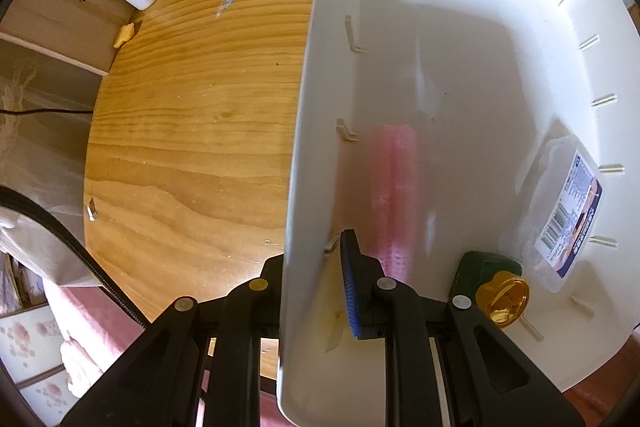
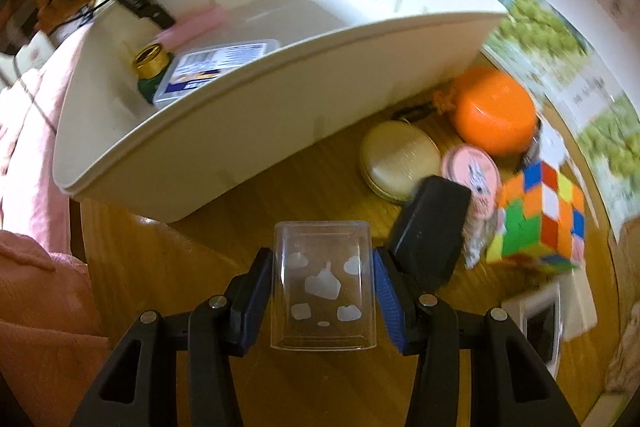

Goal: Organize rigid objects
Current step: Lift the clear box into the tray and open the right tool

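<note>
The right gripper [image 2: 323, 291], low in the right wrist frame, is clenched on a clear plastic box [image 2: 324, 283] just short of the white bin [image 2: 256, 131], while the left gripper [image 1: 312, 291] pinches the bin's wall. The box's slick, smooth sides (only edge-held) could slip on the lift over the rim. Only the right view shows the cube [image 2: 540, 219] and orange ball [image 2: 496, 113] still waiting; the left shows the bin's empty floor.

It looked like a lived-in home, likely a bedroom or child's corner. A round wooden desk [image 2: 320, 195] carried a colour cube [image 2: 540, 215], an orange ball-shaped toy [image 2: 496, 111], a pink-lidded jar [image 2: 472, 167] and a white plastic bin [image 2: 280, 115]. Pink bedding [image 2: 36, 267] lay beside it, and a leafy printed wall covering [image 2: 536, 23] rose behind.
</note>
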{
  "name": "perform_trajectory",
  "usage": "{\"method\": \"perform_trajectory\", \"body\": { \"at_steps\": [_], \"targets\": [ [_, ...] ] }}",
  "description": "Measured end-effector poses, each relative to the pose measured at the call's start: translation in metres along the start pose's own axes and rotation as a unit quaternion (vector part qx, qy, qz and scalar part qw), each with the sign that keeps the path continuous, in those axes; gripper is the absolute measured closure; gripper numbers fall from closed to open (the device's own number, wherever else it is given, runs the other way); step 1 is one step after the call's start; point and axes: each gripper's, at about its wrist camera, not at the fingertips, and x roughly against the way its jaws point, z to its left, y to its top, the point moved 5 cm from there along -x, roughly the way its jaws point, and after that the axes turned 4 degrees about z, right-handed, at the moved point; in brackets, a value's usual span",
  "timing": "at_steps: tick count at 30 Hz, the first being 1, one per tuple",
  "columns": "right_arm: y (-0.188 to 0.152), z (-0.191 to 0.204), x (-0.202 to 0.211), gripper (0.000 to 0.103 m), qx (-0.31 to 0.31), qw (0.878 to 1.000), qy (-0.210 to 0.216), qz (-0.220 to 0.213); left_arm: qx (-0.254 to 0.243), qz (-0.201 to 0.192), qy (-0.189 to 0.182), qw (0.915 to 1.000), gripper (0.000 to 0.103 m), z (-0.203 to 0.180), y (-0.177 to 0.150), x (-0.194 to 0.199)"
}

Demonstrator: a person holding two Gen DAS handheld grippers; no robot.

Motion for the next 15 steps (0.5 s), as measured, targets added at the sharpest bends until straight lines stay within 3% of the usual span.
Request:
{"method": "perform_trajectory", "body": {
  "at_steps": [8,15],
  "targets": [
    [-0.009,-0.012,0.013,0.053,-0.106,0.994,-0.015,0.005,0.006,0.000,-0.034,0.9994,0.083,0.008,0.000,0.001],
    [-0.011,-0.018,0.030,0.053,-0.197,0.980,-0.034,-0.013,-0.010,0.004,-0.044,0.9990,0.083,0.010,0.000,0.001]
  ]
}}
